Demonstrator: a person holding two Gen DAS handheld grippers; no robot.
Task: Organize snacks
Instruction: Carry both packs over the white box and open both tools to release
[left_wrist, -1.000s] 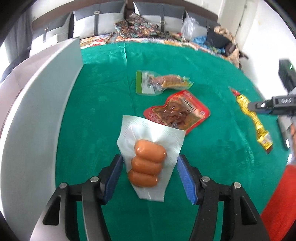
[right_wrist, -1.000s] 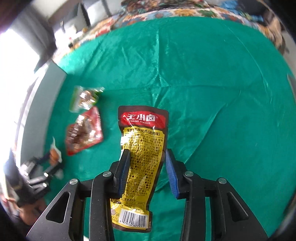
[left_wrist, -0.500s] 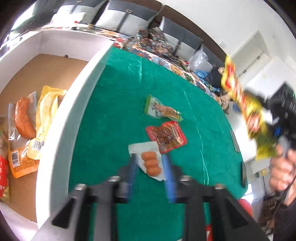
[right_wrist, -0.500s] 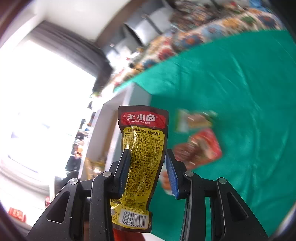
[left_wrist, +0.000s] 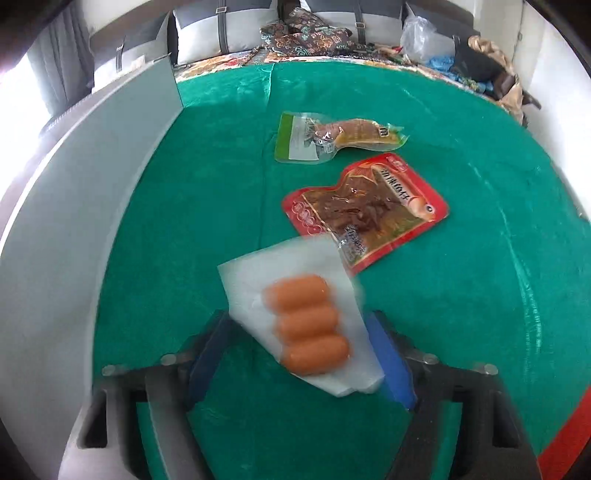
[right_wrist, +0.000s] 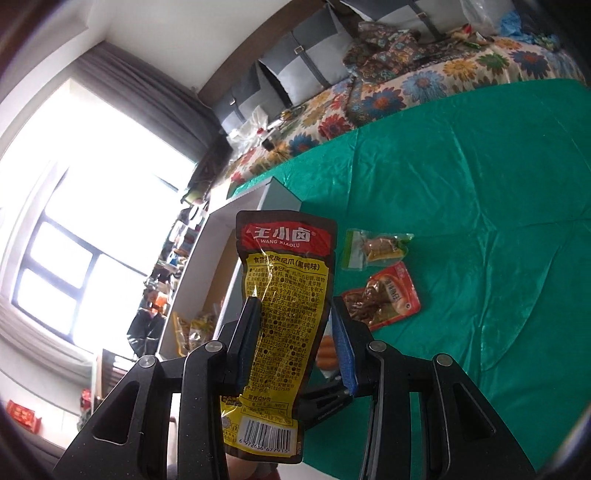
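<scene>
The sausage pack (left_wrist: 306, 321) lies on the green cloth (left_wrist: 461, 147) near the white box (right_wrist: 199, 273), which holds snack packets. Left gripper (left_wrist: 299, 354) jaws are closing around the pack. Right gripper (right_wrist: 295, 339) jaws are clamped on the yellow packet (right_wrist: 284, 295), raised.

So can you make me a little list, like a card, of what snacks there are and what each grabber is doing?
surface: green cloth
left gripper: jaws closing, sausage pack between them
right gripper: shut on yellow and red packet, held up off the cloth
lying loose: red packet, and beyond it green-edged packet
box: white box at the left of the cloth
</scene>
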